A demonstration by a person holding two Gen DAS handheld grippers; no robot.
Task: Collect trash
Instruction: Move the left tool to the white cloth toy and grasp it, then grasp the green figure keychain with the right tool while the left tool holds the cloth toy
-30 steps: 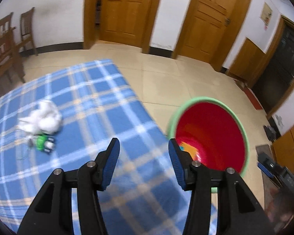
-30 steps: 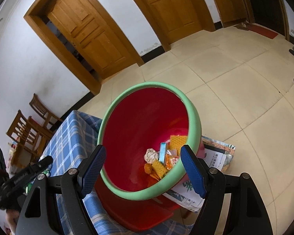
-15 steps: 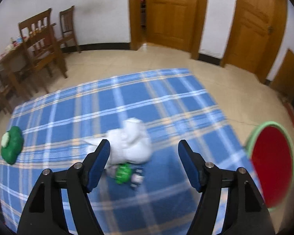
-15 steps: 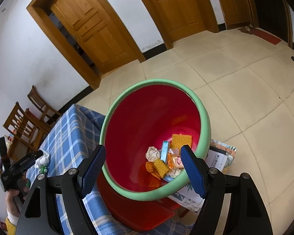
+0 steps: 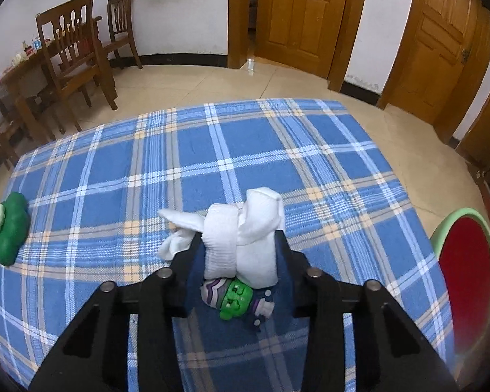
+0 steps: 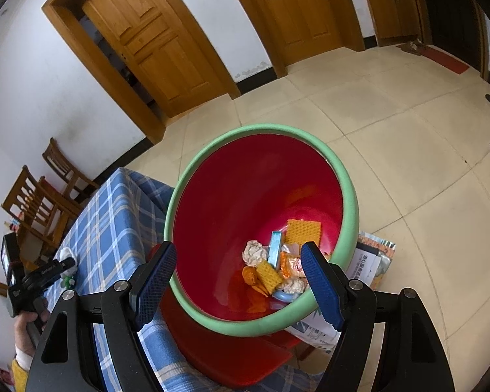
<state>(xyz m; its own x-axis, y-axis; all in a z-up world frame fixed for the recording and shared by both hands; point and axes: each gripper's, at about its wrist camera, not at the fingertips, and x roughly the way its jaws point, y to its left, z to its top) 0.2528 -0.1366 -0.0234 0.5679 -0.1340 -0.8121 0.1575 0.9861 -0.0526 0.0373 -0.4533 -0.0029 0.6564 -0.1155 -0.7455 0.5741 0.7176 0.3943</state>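
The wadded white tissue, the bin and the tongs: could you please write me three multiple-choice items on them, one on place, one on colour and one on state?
1. Where does the white tissue lie?
A. On the blue plaid cloth, between the fingers of the left tongs
B. Inside the bin
C. On the tiled floor

2. What colour is the inside of the bin?
A. Blue
B. Red
C. White

3. How do the right tongs stand?
A. Shut on a wrapper
B. Shut on the bin's rim
C. Open, holding nothing

Answers:
1 A: the left wrist view shows the tissue on the cloth with a finger at each side, the jaws having just been closing on it.
2 B: the right wrist view shows red walls under a green rim.
3 C: their blue pads stand wide apart above the bin, touching nothing.
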